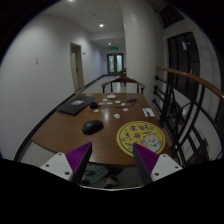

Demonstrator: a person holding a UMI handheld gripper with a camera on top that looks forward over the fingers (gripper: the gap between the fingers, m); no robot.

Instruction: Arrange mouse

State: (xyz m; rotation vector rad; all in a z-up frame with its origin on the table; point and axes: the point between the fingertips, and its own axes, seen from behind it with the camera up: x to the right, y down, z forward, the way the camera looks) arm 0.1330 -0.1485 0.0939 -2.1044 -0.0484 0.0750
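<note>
One small black computer mouse (92,127) mid-desk, one round yellow mouse pad (137,138) near the wooden desk's (70,135) right edge, gripper (114,160) wide open, empty.

dim room, ceiling spots lit down the corridor, strong fisheye warp at edges.

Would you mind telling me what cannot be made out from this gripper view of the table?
- Small items at the table's far end: too small to identify.
- Design on the yellow mouse pad: too small to read, and the right finger covers its near edge.
- Table just ahead of the open gripper: dark, nothing discernible.
- Mouse: only a dark shape.
</note>
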